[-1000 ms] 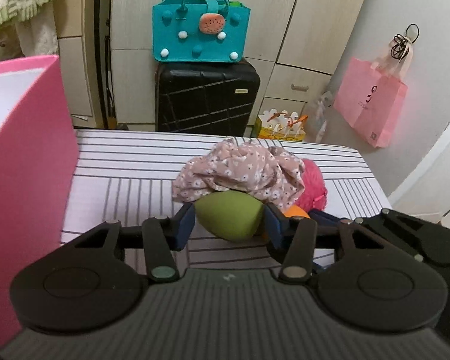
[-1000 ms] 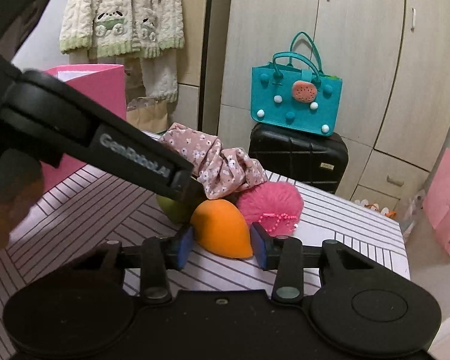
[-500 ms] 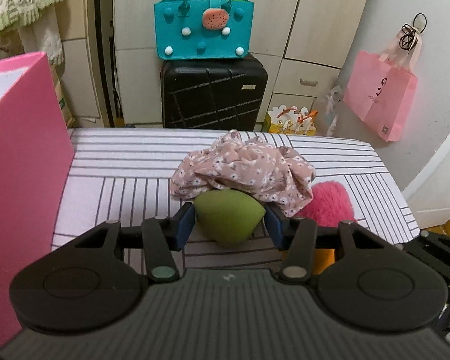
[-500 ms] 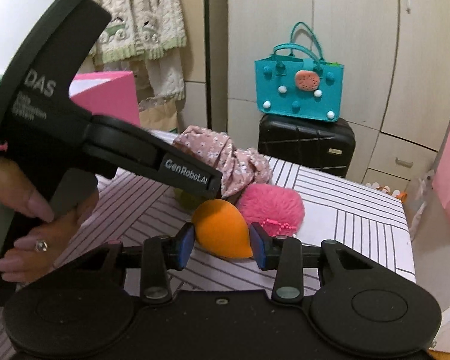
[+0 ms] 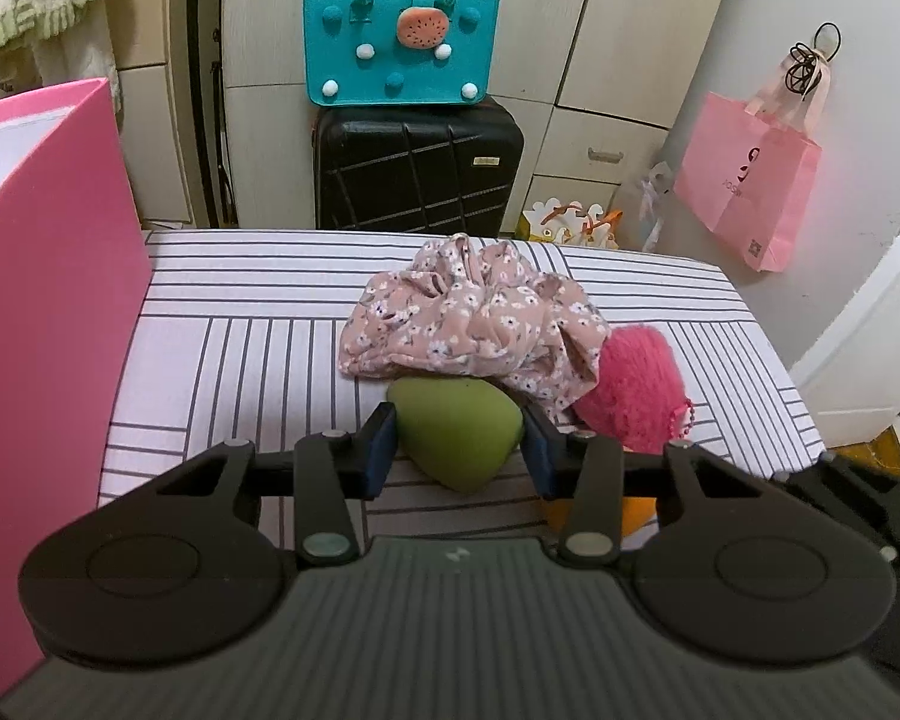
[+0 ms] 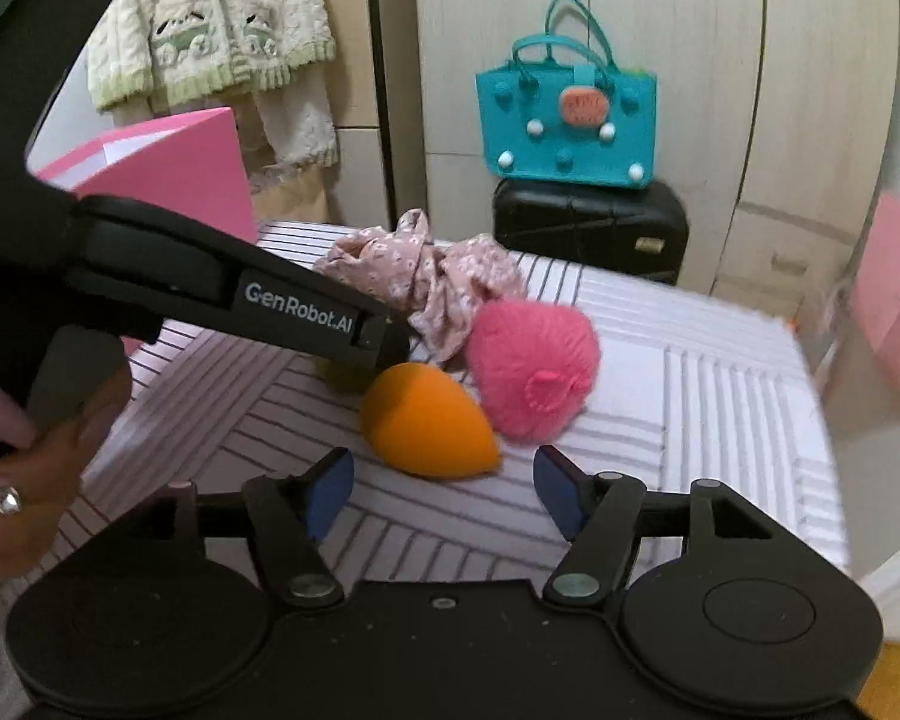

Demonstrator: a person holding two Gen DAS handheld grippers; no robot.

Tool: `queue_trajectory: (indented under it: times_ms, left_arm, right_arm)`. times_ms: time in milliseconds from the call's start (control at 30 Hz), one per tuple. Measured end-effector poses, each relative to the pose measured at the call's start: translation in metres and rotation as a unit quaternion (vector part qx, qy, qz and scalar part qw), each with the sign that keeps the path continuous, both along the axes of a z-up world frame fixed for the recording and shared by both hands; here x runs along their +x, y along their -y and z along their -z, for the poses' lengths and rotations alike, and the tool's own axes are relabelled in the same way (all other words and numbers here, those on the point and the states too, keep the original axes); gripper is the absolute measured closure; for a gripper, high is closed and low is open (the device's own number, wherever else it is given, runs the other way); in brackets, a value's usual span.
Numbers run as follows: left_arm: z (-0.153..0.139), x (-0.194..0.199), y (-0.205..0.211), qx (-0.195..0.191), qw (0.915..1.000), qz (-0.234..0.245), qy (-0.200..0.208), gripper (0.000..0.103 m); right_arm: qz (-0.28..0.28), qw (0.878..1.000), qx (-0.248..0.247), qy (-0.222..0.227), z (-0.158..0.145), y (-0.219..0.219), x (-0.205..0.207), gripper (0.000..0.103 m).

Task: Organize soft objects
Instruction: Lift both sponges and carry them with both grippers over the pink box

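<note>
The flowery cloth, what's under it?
The flowery cloth drapes over the back of a green sponge and the edge of a pink fluffy ball. Anything deeper under it is hidden.

Light: even, soft | left: sharp | right: motion-blurred (perhaps shake) | edges: fisheye-bent

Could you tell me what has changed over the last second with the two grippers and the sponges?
The right gripper has let go of the orange sponge: its jaws are opening, and the sponge lies free on the striped table just ahead of them. The left gripper is closing its jaws on the green sponge. The floral cloth, the pink fluffy ball and the pink box stayed put.
</note>
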State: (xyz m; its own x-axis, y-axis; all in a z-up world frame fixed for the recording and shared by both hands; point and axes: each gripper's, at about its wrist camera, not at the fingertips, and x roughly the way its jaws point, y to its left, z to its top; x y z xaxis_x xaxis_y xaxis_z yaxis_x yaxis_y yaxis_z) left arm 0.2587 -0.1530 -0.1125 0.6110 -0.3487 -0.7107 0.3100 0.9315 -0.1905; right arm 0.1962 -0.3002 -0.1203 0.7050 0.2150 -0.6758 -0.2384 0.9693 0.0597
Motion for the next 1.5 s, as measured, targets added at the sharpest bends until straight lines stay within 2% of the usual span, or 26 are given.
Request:
queue_trajectory:
  times_ms: [67,133,167,233,333,467,600,767,1000,1100,1267,1500]
  left_arm:
    - [0.000,-0.001,-0.001,-0.001,1.0000,0.000,-0.002,0.061]
    - [0.000,-0.002,-0.001,-0.001,1.0000,0.000,-0.004,0.062]
    - [0.000,-0.002,-0.001,-0.003,1.0000,0.000,-0.006,0.063]
    - [-0.001,-0.005,-0.003,-0.007,0.9999,0.000,-0.010,0.063]
    - [-0.002,-0.011,-0.007,-0.017,0.9995,0.006,-0.025,0.064]
    - [-0.009,-0.028,-0.008,-0.009,0.9997,0.021,-0.011,0.064]
    - [-0.016,-0.044,-0.013,-0.020,0.9989,0.041,-0.014,0.064]
    - [-0.030,-0.071,-0.021,-0.002,0.9978,0.065,-0.007,0.063]
    - [-0.034,-0.099,-0.038,0.014,0.9931,0.105,-0.051,0.063]
    - [-0.038,-0.114,-0.047,0.025,0.9909,0.118,-0.058,0.063]
    - [-0.052,-0.132,-0.062,0.020,0.9870,0.141,-0.074,0.063]
    - [-0.068,-0.155,-0.077,0.033,0.9824,0.158,-0.094,0.062]
  right_arm:
    - [0.000,0.999,0.031,-0.008,0.001,0.003,0.003,0.032]
    - [0.002,0.999,0.041,-0.005,0.003,0.003,0.007,0.032]
    - [0.004,0.999,0.039,-0.003,0.004,0.001,0.008,0.035]
    - [0.012,1.000,0.024,0.003,0.005,-0.002,0.005,0.049]
    - [0.007,1.000,0.027,0.001,0.003,-0.002,-0.002,0.052]
    - [0.001,1.000,0.019,0.000,-0.003,-0.003,-0.018,0.052]
    - [-0.008,1.000,0.021,-0.006,-0.011,-0.001,-0.035,0.051]
    - [-0.022,0.999,0.019,-0.020,-0.018,0.000,-0.056,0.050]
    - [-0.043,0.998,0.018,-0.041,-0.028,-0.006,-0.082,0.050]
    - [-0.061,0.997,0.018,-0.047,-0.034,-0.011,-0.092,0.050]
    - [-0.100,0.993,0.012,-0.056,-0.047,-0.022,-0.107,0.050]
    - [-0.143,0.985,0.019,-0.092,-0.064,-0.040,-0.114,0.050]
